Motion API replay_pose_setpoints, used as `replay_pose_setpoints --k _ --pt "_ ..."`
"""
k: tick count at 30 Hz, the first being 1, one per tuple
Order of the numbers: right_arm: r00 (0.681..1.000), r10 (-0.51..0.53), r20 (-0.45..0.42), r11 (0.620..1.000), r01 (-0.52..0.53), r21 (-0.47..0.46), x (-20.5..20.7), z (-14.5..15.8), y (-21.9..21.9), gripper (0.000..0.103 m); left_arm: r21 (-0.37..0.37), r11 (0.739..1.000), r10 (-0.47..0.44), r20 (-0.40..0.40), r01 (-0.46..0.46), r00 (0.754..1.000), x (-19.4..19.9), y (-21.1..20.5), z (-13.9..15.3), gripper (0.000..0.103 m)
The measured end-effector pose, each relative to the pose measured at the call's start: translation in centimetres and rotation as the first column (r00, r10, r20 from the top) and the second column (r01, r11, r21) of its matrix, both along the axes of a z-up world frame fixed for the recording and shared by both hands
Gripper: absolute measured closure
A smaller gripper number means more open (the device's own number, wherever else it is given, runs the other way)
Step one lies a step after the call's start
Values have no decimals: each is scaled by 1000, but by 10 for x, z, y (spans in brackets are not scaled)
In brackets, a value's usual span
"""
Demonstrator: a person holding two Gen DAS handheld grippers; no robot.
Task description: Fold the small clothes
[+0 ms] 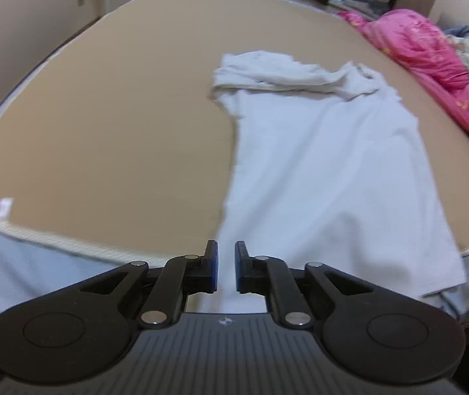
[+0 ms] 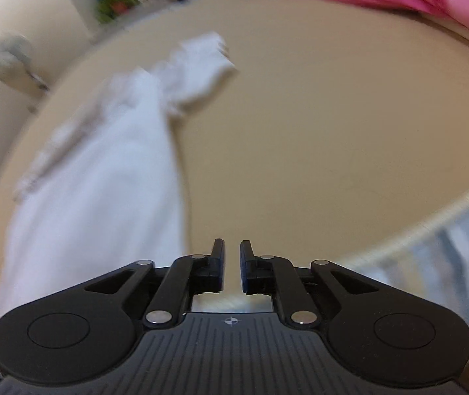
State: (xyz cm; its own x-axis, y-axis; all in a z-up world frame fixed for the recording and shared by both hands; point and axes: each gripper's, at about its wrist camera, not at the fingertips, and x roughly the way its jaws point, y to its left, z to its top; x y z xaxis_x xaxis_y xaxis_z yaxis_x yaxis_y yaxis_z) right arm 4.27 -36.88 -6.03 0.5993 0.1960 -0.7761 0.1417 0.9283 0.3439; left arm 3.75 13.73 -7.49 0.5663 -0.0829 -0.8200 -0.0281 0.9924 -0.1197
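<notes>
now both grippers, left gripper [image 1: 225,268] and right gripper [image 2: 232,268], hover slightly parted near white shirt [image 1: 326,171].

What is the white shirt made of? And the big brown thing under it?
The white shirt looks like soft knit cloth, likely cotton: matte, limp, with rumpled folds at its top. The brown sheet under it looks like cardboard: flat, stiff, dull tan, with straight creases. I cannot be sure of either.

Both wrist views look forward, low over the tan board [image 1: 103,125] – sharing the white shirt [image 1: 316,164]
</notes>
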Motion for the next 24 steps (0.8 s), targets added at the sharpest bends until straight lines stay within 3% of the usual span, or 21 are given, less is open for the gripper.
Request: replay_pose_setpoints --k 2,3,6,8,11,13,17,20,24 --pt "997 69 22 998 -69 -5 8 0 16 65 -13 999 -38 -15 38 999 7 -13 -8 73" --pt "992 123 -26 992 -123 -25 15 -8 28 61 -8 999 -50 -38 49 998 8 -20 -12 69" --pt "944 213 -251 963 -247 -110 28 -42 56 61 25 996 -82 -169 88 982 24 -35 -39 65" --pt "958 208 -196 955 -242 -173 33 -31 64 61 67 995 -60 -237 78 970 31 -40 -52 66" --pt "977 214 1 944 -206 -258 41 2 69 61 95 994 -47 -128 59 991 37 -45 -35 66" --pt "975 210 77 954 -188 -232 54 10 69 61 96 992 -75 -39 79 996 48 -53 -16 67" --pt "975 221 36 965 -213 -151 84 3 75 61 48 991 -131 89 127 987 101 -81 20 78" --pt "969 245 -32 965 -247 -88 103 -8 85 61 10 981 -191 182 193 965 162 -125 40 78" --pt "945 306 -115 942 -318 -107 105 -24 102 61 8 969 -243 221 248 945 239 -193 35 78"
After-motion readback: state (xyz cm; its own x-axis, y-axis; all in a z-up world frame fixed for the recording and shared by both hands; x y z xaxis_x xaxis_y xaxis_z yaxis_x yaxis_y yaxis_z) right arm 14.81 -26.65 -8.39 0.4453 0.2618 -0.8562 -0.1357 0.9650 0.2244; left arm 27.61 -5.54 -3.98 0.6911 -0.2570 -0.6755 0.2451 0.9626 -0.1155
